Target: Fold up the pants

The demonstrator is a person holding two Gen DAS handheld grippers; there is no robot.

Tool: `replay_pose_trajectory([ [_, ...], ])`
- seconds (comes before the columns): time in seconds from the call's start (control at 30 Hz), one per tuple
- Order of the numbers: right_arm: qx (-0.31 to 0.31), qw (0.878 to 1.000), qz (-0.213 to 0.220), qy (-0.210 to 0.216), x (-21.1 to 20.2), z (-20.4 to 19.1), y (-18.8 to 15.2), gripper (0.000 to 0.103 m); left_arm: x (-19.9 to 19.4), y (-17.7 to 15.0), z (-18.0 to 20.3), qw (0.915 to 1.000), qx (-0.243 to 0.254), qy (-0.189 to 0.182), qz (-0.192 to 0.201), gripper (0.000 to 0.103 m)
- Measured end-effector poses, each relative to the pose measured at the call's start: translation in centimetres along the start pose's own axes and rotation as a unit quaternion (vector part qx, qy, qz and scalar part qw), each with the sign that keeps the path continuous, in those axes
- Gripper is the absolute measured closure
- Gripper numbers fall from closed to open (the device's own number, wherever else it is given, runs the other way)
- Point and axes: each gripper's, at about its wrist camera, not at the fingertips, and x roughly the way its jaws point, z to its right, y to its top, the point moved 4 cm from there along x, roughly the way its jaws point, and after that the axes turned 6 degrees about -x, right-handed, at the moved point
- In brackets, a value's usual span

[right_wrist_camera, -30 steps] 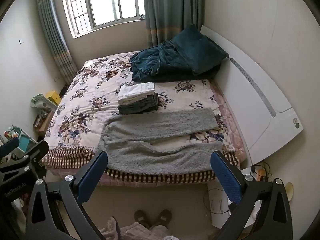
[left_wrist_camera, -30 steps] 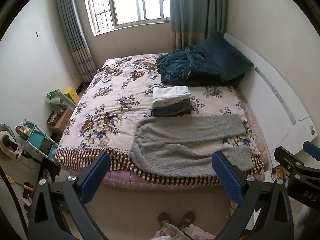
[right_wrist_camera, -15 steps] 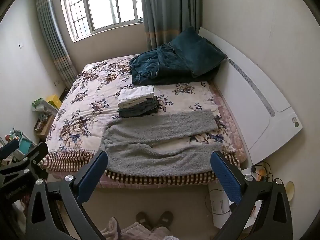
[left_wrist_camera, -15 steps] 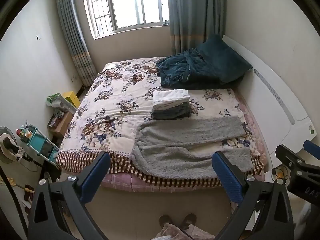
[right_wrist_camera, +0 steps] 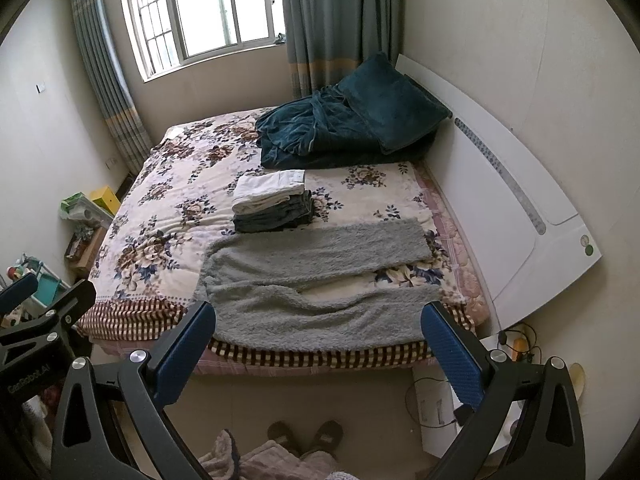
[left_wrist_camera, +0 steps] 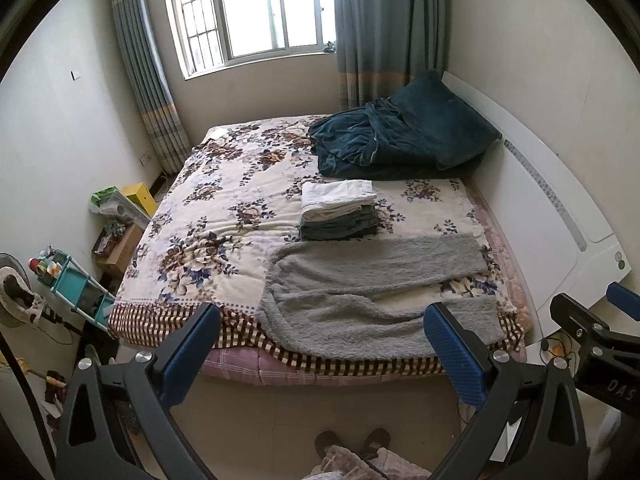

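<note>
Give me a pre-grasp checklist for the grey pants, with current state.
1. Left gripper open, holding nothing: ok.
2. Right gripper open, holding nothing: ok.
3. Pants spread flat on the bed, both legs pointing right: ok.
4. Legs aligned for folding: not ok, a gap shows between them.
5. Folded stack clear of the pants: cannot tell, its front edge sits right at the upper leg.
6. Grippers at the cloth: not ok, both are held back from the bed edge.
</note>
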Motion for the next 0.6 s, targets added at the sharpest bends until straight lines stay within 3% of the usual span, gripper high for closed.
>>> replay_pose_trajectory([
  [0.6, -0.001, 1.0, 0.003, -0.001, -0.22, 0.32, 0.16, 0.0, -0.11, 0.16, 0.06, 1.0, 0.0, -0.002, 0.001, 0.0],
])
